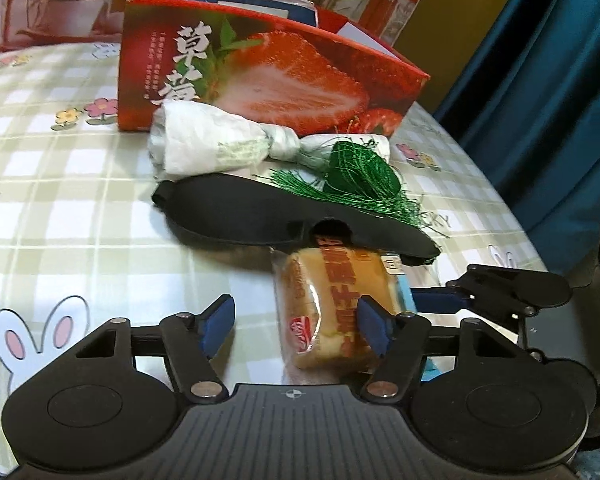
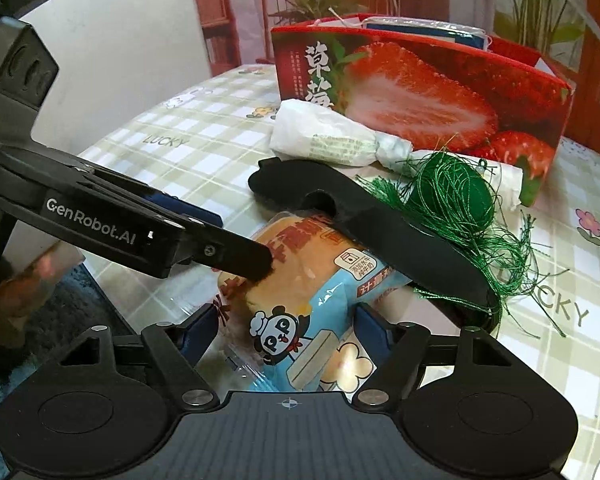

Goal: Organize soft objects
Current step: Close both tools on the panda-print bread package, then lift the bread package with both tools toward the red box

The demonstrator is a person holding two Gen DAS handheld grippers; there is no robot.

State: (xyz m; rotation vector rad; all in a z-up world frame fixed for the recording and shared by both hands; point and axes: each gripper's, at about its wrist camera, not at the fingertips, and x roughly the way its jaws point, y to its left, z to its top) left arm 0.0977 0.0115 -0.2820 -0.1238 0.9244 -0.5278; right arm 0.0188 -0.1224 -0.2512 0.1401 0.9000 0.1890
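Left claw (image 1: 296,326) spread, one pad at the cake's side | right claw (image 2: 286,334) spread around wrapped cake (image 2: 300,300) on the bench (image 1: 80,200) | cake's far end sits under eye mask (image 2: 364,220), so draw it clear before boxing in strawberry box (image 2: 440,92)

On my left wrist view, the checked tablecloth (image 1: 60,208) lies bare across the left half of the frame, so I could pass there. Centre frame is blocked: the black eye mask (image 1: 260,216), tangled green thread (image 1: 360,172), white wrapped bundle (image 1: 212,140) and red strawberry-printed box (image 1: 280,76) crowd together.
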